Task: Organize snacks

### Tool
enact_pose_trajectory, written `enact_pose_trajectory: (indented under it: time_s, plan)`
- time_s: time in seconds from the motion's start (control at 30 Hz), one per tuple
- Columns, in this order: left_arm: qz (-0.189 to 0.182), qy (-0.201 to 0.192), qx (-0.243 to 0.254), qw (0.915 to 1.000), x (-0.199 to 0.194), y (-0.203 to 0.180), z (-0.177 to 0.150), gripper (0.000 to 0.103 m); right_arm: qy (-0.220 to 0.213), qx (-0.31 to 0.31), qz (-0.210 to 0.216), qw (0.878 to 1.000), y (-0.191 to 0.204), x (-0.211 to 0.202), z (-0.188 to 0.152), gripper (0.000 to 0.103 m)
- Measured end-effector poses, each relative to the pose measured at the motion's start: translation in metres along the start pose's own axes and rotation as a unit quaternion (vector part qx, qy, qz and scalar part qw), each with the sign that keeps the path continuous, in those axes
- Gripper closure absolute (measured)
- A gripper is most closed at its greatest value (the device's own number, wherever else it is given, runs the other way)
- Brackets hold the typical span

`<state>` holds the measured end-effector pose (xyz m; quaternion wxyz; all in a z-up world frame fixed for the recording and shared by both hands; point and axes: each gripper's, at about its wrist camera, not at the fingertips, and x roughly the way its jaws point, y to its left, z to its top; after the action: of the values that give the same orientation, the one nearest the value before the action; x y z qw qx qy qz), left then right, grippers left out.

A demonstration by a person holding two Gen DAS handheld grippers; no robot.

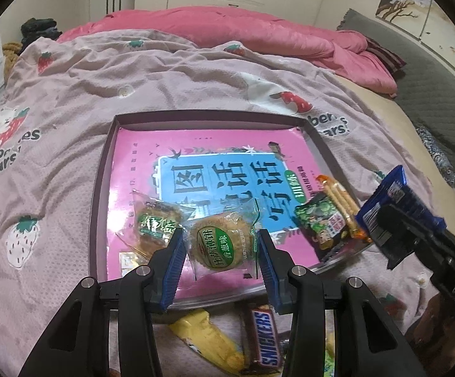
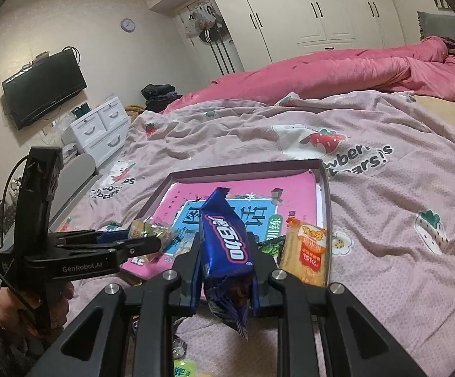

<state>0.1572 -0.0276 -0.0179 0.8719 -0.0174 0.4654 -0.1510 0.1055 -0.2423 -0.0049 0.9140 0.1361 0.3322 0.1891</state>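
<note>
In the left wrist view, the left gripper (image 1: 221, 245) gripped a round cracker packet (image 1: 219, 245), brittle inside crinkly film, low centre above the tray (image 1: 101, 188).

In the right wrist view, the right gripper (image 2: 225, 278) pinched the light, slippery blue Oreo pack (image 2: 225, 242) mid-length at lower centre.

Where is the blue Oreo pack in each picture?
Left wrist view: the blue Oreo pack is at the right edge, clamped in the right gripper.
Right wrist view: it stands bottom centre, between that gripper's pads.
Shared landmark: the tray with the pink book.
</note>
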Motion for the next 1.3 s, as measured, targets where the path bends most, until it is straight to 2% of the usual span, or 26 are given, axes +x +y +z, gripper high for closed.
enact_pose_trajectory:
  time_s: [0.43,1.0,1.3]
  plan:
    - [0.033,0.002,0.034,0.9989,0.011,0.002,-0.007,0.056,0.004,0.024,0.007,1.0,-0.012,0.014,0.003,0.079]
    - [0.031,0.008,0.051,0.9982,0.032,-0.012,-0.006,0.056,0.032,0.034,0.036,0.998,-0.006,0.047,0.001,0.079]
    - [0.038,0.021,0.064,0.997,0.043,-0.019,-0.01,0.056,0.041,0.039,0.032,0.998,-0.008,0.054,-0.001,0.079]
